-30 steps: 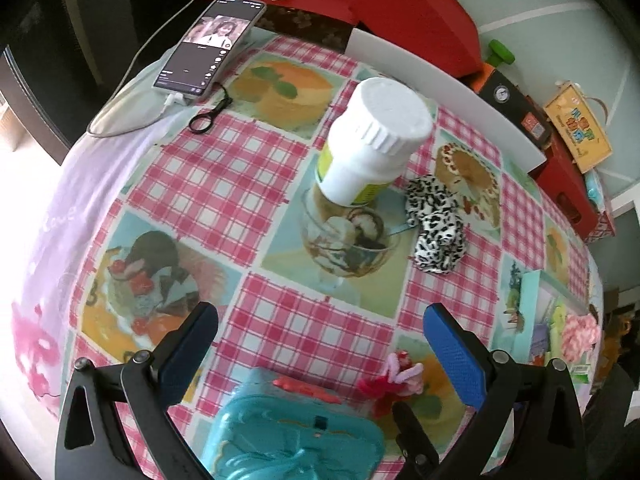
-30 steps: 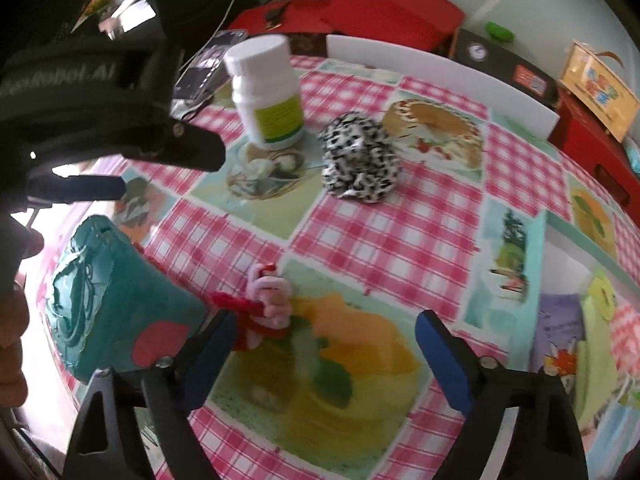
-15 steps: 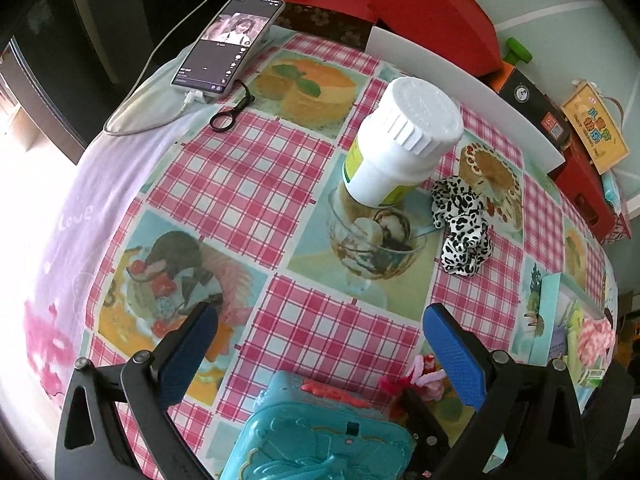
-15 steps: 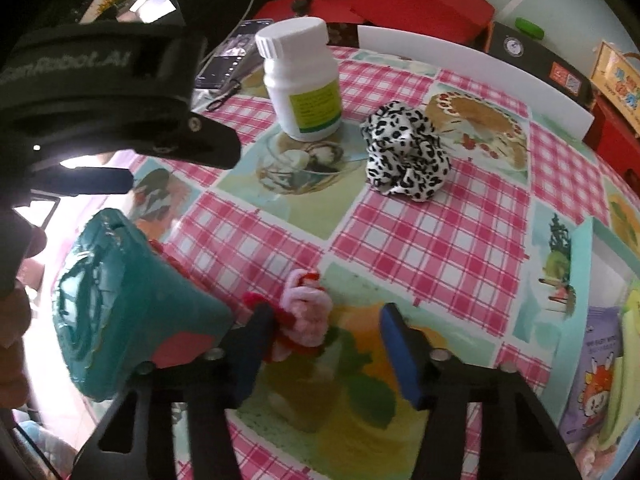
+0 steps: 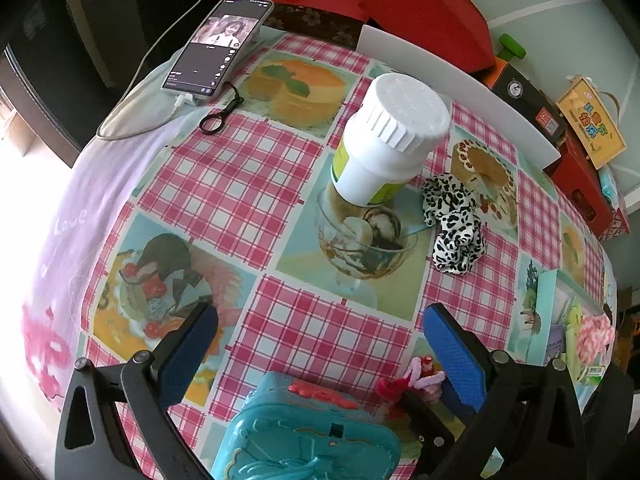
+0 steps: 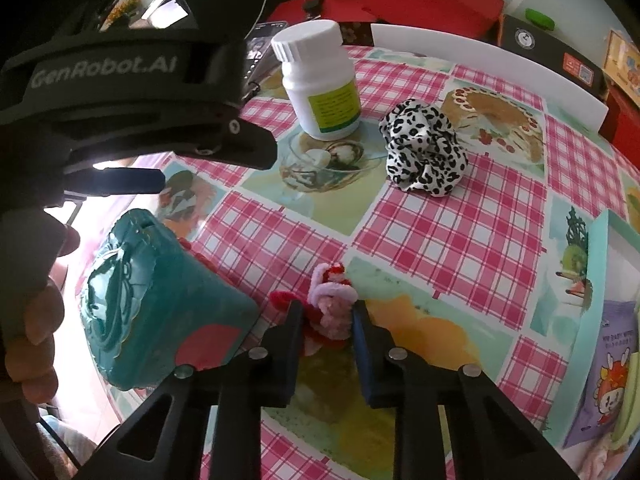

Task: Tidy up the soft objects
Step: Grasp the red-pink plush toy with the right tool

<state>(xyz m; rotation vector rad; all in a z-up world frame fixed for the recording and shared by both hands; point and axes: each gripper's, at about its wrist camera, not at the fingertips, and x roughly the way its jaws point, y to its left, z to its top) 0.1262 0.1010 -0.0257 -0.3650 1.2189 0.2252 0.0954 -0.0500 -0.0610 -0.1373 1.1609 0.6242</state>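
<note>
I see a glossy checked tablecloth (image 6: 460, 240); on it a fuzzy pipe-cleaner toy (image 6: 330, 312), a satiny spotted scrunchie (image 6: 424, 156), and a smooth, probably plastic, bottle (image 6: 320, 80).

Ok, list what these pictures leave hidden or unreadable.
- Teal box: left wrist view, its near side is cut by the bottom edge.
- Pink and red fuzzy toy: right wrist view, its sides are covered by the right gripper.
- White bottle: label print too small to read.

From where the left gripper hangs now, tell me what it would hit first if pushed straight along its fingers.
Most likely the teal case lying just below the open left gripper, or the checked tablecloth right past it; depth is hard to judge.
</note>
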